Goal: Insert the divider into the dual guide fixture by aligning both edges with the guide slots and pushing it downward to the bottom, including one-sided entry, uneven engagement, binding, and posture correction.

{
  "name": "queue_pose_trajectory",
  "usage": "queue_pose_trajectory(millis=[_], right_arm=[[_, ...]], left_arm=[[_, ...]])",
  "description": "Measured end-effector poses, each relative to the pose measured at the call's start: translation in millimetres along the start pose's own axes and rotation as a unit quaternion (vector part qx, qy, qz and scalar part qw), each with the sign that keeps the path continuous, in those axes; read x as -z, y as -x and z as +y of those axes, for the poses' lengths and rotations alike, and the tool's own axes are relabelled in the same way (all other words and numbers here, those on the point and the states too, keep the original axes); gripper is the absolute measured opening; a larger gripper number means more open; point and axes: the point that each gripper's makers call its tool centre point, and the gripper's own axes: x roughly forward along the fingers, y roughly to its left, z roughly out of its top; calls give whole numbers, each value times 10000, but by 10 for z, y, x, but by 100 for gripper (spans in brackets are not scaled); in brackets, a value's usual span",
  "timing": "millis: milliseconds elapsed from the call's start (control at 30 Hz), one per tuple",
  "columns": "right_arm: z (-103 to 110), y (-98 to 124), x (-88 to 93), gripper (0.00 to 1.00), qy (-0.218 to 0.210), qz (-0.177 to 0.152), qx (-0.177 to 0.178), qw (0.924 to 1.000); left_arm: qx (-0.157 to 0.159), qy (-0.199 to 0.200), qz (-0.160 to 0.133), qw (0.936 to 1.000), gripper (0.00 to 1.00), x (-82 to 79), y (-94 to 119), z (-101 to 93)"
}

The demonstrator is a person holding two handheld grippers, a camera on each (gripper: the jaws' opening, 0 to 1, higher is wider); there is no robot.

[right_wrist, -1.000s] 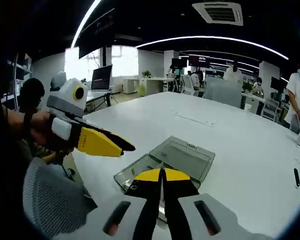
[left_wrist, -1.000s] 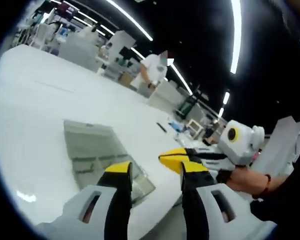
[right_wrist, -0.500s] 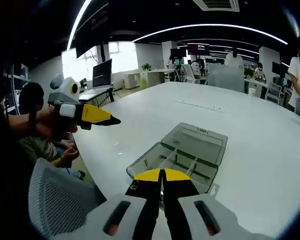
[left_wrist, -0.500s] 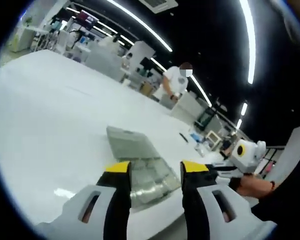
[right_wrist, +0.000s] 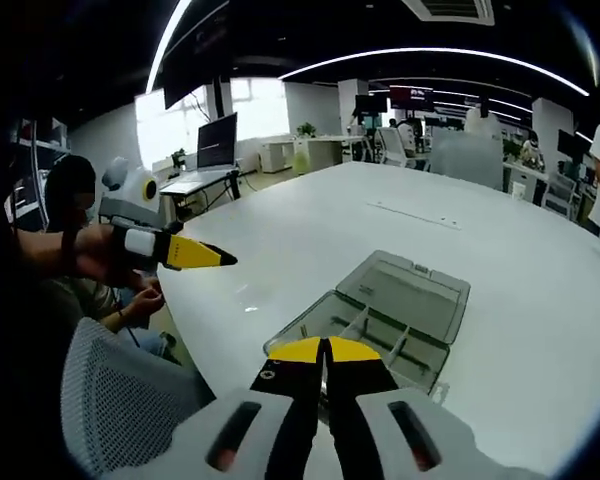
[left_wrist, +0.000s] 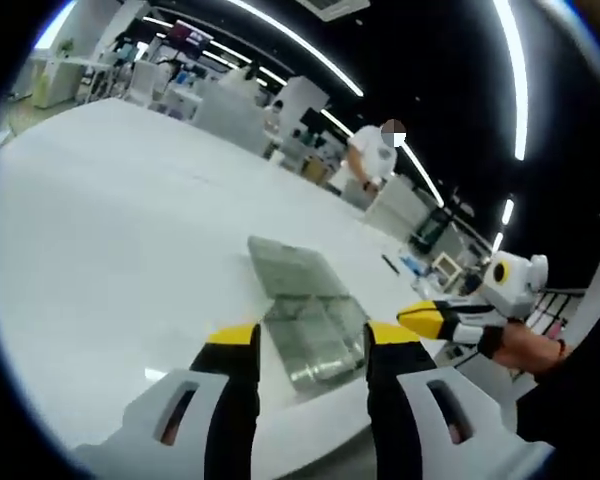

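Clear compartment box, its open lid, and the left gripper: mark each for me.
Clear compartment box [right_wrist: 365, 335]: right gripper view, on the divided tray.
Open lid [right_wrist: 410, 295]: right gripper view, middle of the flat lid panel.
Left gripper [left_wrist: 312, 340]: left gripper view, midway between its yellow tips.

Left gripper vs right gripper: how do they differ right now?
The left gripper has its jaws open, framing the clear box; the right gripper has its jaws shut, tips together. The left one sits beside the table, the right one just short of the box. Both have yellow-and-black tips and hold nothing.
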Motion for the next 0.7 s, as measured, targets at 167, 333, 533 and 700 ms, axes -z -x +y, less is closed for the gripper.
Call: queue_pose_trajectory(millis=[167,333,533,700], right_arm=[[99,-73,-47,0,105,42,-120,9999],[186,-172,-96,0,148,69,-222,9996],[278,-243,-123,0,151,33,-247,9996],[290,-223,-99,0,111,40,-219,9997]], left_arm=[[-84,17,-50,10000,41,-16,83,61],[-168,-44,-55,9998,42,-11,176,114],[-408,-328,196,9984,43,119,243,252],[-666,-731,454,9941,46,183,211,410]])
